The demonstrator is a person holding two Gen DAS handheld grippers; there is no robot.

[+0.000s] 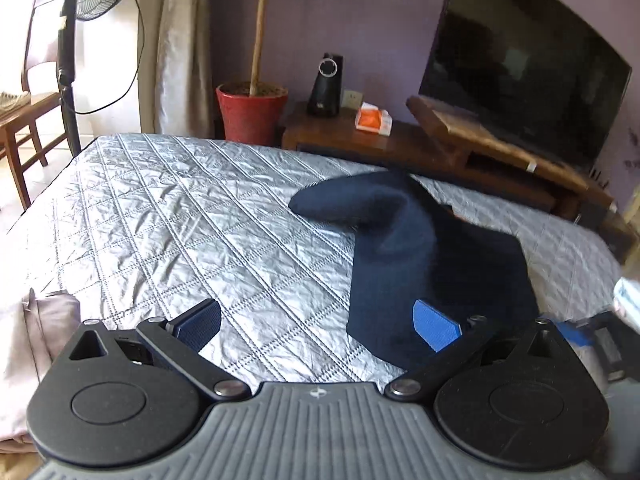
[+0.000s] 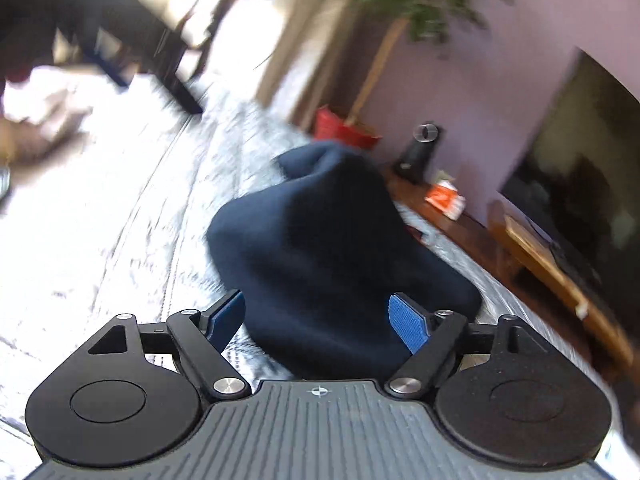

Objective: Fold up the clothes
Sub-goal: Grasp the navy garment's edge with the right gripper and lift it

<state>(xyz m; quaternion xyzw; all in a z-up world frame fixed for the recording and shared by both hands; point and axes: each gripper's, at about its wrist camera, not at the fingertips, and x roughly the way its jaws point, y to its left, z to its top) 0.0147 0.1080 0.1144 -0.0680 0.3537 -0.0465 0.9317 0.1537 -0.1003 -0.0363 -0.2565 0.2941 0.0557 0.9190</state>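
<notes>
A dark navy garment (image 1: 440, 264) lies bunched in a heap on the silver quilted bedspread (image 1: 180, 220), with one sleeve-like end sticking out to the left. My left gripper (image 1: 318, 324) is open wide. Only quilt shows between its fingers, and its right pad (image 1: 436, 324) stands at the garment's near edge. In the blurred right wrist view the same garment (image 2: 320, 240) rises as a mound in front of the camera. My right gripper (image 2: 318, 322) is open with the near part of the heap between its fingers. I see neither pad pressing on the cloth.
Pale folded cloth (image 1: 24, 352) lies at the bed's near left. Beyond the bed's far edge stand a red plant pot (image 1: 252, 112), a low wooden cabinet (image 1: 360, 136) with a dark speaker (image 1: 326, 88), and a television (image 1: 520, 60). A fan (image 1: 68, 60) and chair (image 1: 24, 128) stand left.
</notes>
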